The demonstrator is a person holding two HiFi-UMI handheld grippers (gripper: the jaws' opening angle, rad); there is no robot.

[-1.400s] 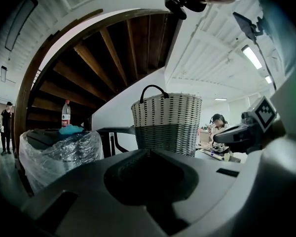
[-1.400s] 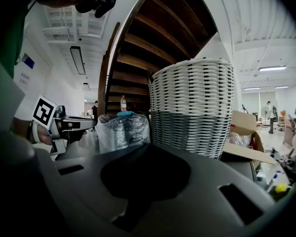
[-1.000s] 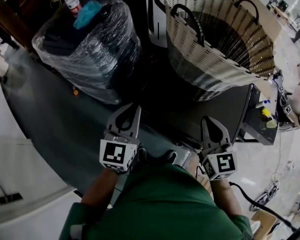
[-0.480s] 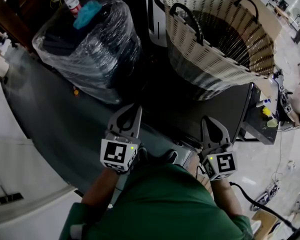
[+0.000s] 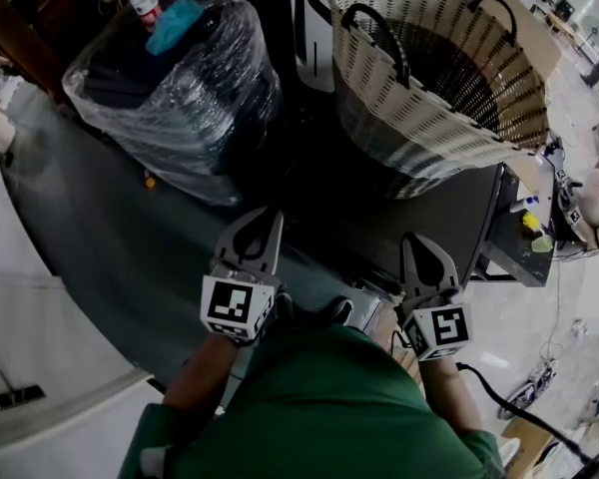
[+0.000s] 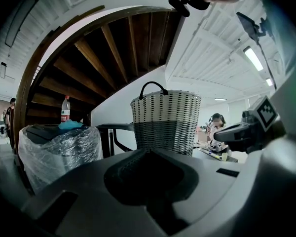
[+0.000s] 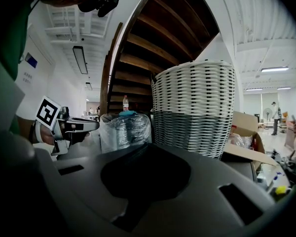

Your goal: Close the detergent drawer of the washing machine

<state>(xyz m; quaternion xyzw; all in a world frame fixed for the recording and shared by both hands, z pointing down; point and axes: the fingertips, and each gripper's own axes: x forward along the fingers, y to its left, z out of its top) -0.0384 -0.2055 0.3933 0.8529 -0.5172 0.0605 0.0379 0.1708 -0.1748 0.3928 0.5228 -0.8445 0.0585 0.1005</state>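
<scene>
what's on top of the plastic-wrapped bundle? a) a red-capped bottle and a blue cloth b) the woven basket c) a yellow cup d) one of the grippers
a: in the head view the red-capped bottle and the blue cloth sit on top of the plastic-wrapped bundle, while the woven basket stands apart to its right.

We record matt plastic on the left hand-held gripper [image 5: 272, 214], a woven basket [image 5: 399, 118], glossy crinkled film on the bundle [image 5: 180, 88], wooden stairs [image 6: 103, 48].
</scene>
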